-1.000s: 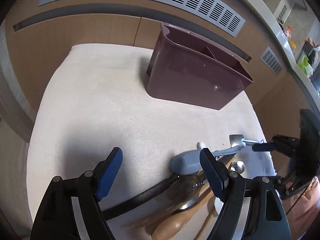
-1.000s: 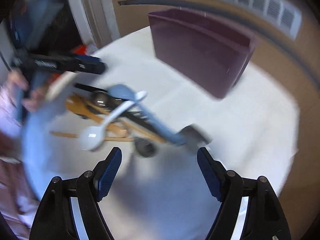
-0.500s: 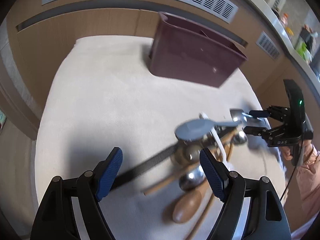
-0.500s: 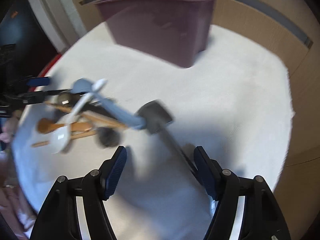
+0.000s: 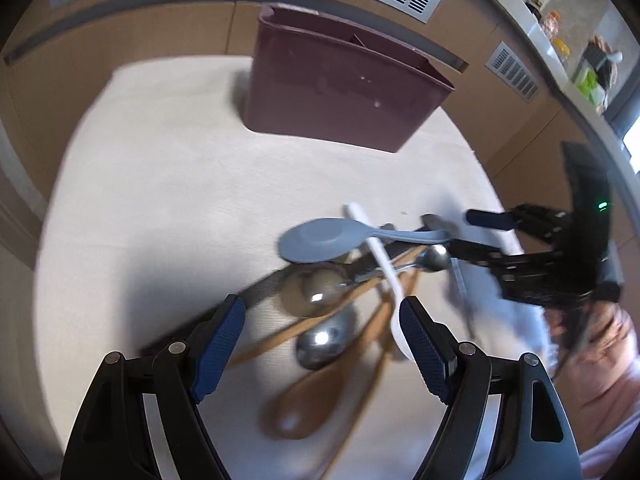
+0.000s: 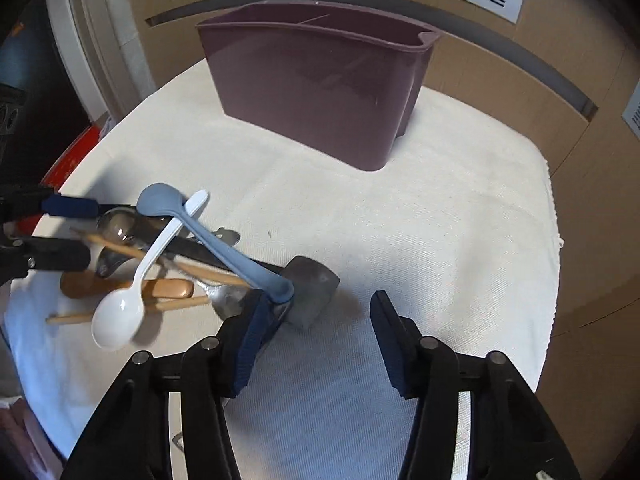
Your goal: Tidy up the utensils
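Observation:
A pile of utensils lies on the white cloth: a grey-blue spoon (image 5: 324,238) (image 6: 208,240), a white plastic spoon (image 5: 384,268) (image 6: 132,300), metal spoons (image 5: 324,342), wooden spoons (image 5: 304,404) (image 6: 160,290), and a black spatula (image 6: 312,286). A maroon divided caddy (image 5: 336,96) (image 6: 320,88) stands at the back. My left gripper (image 5: 322,344) is open just above the near side of the pile. My right gripper (image 6: 314,340) is open by the spatula head and the blue spoon's handle end; it also shows in the left wrist view (image 5: 476,232).
The cloth-covered table (image 6: 440,220) ends at wooden cabinet fronts (image 5: 120,44) with vents behind. The person's hand (image 5: 600,360) is at the right of the left view. A red object (image 6: 72,152) sits beyond the table's left edge.
My left gripper has come closer over the pile. My right gripper has swung round to the spatula end of the pile and drawn nearer. Both stay open.

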The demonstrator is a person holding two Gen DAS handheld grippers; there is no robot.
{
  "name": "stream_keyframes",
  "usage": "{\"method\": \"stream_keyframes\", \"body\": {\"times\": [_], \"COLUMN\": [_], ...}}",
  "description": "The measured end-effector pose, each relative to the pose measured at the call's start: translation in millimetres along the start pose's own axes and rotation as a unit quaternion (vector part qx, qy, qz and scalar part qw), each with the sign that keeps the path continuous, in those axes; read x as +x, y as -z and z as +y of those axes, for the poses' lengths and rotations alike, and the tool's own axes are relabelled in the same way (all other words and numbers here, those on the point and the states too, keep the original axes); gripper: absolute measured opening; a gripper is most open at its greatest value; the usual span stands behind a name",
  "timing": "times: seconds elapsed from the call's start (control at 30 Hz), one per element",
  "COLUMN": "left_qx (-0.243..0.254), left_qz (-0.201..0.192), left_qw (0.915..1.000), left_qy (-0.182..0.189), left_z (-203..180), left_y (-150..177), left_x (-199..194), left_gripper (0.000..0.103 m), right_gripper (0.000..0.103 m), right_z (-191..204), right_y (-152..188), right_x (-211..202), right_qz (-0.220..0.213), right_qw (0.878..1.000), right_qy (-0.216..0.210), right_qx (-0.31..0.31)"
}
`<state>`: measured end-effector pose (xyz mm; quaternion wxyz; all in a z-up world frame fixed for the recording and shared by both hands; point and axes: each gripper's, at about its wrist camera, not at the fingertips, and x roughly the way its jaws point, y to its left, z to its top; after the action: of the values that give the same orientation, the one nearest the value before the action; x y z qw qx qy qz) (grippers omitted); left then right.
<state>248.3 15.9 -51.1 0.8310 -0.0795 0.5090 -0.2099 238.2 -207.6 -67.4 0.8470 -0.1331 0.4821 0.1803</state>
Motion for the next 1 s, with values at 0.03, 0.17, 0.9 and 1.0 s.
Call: {"method": "stream_keyframes", "body": {"times": [0.03,0.17,0.9,1.0], "left_qx": [-0.013,-0.047,-0.117,-0.100], "left_qz": [0.011,0.051,0.028,0.024], "left_qw": [0.9996,0.9946,0.9907,0.9929], "left_qy": [0.020,0.077,0.063,0.061], "left_z": [-0.8,-6.7,6.9,-5.9], "left_y": [-2.5,-12.3,-40.2,-53.2], "left_x": [4.7,20.7,36.2,45.9], "left_gripper": [0.080,0.080,0.080,0.080], "right_gripper": [0.050,0.052,0.046,0.047], "right_z": [2.1,11.1,0.1,15.1], "right_y": [2.1,0.6,-28.8,-19.1], "right_x": [-1.5,0.6,26.3,12.5], "right_qz": [-0.006,-0.019,-0.038,-0.042], "right_qw": [1.000,1.000,0.999,0.998], "right_qy": [0.013,0.018,-0.023,-0.044], "right_qx": [-0.005,0.004,0.001,-0.018]}}
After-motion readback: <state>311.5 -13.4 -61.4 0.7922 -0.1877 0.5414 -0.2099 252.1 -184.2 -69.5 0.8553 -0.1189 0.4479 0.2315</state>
